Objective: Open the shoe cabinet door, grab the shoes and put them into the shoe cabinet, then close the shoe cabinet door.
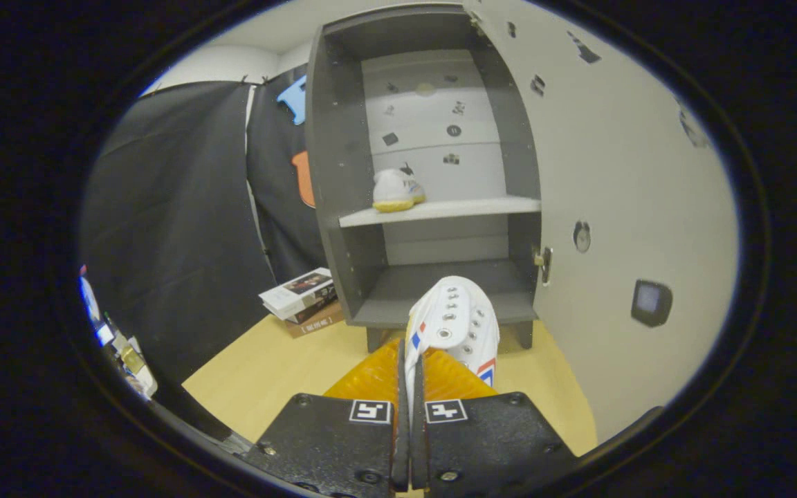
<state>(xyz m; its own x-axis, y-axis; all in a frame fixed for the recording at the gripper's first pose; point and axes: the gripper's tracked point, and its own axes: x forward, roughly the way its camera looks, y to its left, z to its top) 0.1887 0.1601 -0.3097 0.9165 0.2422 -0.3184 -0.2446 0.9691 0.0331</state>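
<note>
Gripping a white shoe (455,325), jaws clamped before the open cabinet (343,207); books (305,301) lie beside it.

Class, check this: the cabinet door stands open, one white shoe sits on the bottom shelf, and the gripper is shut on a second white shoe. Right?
One error: the gripper view shows the stored shoe on the middle shelf, not the bottom. The cabinet door is open, and the gripper is shut on the second shoe.

Claw (410,370): ribbed pads, square markers (screws too).
</note>
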